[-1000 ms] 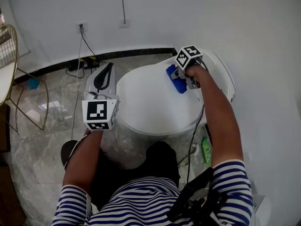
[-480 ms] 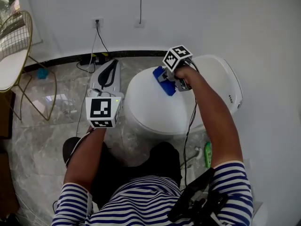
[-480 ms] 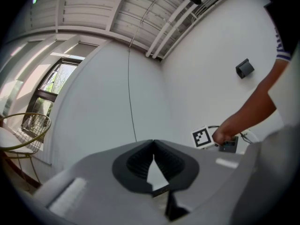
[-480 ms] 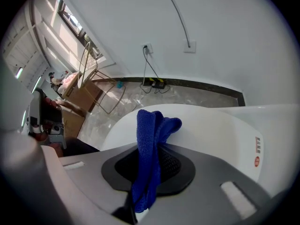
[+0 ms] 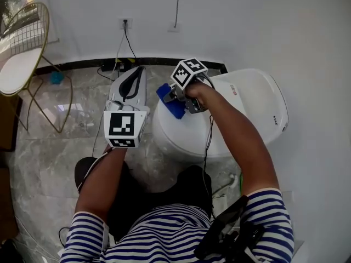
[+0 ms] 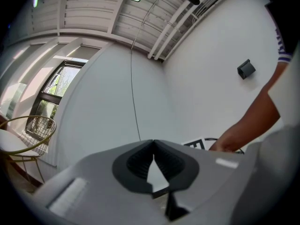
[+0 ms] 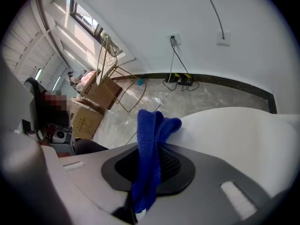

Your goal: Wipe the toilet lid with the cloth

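Cloth (image 7: 147, 139), blue, bunched lengthwise, pinched in the right tool (image 5: 173, 96).

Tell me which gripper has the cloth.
The right gripper: its jaws clamp the blue cloth at the toilet lid; the left gripper is shut, empty.

My right hand-held gripper (image 5: 173, 97) has swept the blue cloth (image 5: 174, 110) across the toilet lid (image 5: 171, 135). A second ago it was at the lid's tank end; now it is at the opposite edge, the cloth hanging partly past the rim.
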The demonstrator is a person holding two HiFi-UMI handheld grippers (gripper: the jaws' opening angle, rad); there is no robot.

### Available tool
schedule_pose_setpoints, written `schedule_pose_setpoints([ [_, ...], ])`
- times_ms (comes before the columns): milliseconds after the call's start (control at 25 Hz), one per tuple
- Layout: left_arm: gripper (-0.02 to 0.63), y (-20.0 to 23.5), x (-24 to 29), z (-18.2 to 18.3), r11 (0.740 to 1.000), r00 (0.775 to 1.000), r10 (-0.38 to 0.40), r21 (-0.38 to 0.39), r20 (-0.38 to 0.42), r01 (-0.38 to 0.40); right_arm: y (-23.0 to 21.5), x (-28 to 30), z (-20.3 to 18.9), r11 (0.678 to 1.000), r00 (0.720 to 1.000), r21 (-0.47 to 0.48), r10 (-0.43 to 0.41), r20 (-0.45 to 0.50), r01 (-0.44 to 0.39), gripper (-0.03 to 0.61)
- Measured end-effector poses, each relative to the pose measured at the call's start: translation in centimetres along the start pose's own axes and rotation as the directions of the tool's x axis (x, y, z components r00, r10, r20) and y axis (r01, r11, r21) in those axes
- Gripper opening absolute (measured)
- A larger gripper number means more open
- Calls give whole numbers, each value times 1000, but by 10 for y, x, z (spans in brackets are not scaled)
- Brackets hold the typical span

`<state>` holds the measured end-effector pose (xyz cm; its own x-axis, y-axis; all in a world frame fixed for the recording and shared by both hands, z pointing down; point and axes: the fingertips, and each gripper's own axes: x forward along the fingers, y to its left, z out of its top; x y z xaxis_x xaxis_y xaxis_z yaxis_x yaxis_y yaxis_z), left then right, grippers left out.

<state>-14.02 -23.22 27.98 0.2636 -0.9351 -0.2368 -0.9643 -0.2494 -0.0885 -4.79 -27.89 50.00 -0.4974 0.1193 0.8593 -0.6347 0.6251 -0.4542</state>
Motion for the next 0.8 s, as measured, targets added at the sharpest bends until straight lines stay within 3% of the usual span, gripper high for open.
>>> schedule_pose_setpoints([
  [440, 5, 16, -9, -2, 1000, 1000, 20, 5, -7, -20, 27, 26, 12, 999, 999, -25, 46, -6, -46, 61],
  [600, 5, 4, 0, -6, 1000, 1000, 9, 5, -14, -9, 18, -1, 8, 999, 998, -20, 49, 41, -48, 61],
  [800, 5, -18, 17, -21, 999, 998, -42, 1, -45, 42, -11, -55, -5, 1000, 994, 25, -15, 112, 12, 61],
])
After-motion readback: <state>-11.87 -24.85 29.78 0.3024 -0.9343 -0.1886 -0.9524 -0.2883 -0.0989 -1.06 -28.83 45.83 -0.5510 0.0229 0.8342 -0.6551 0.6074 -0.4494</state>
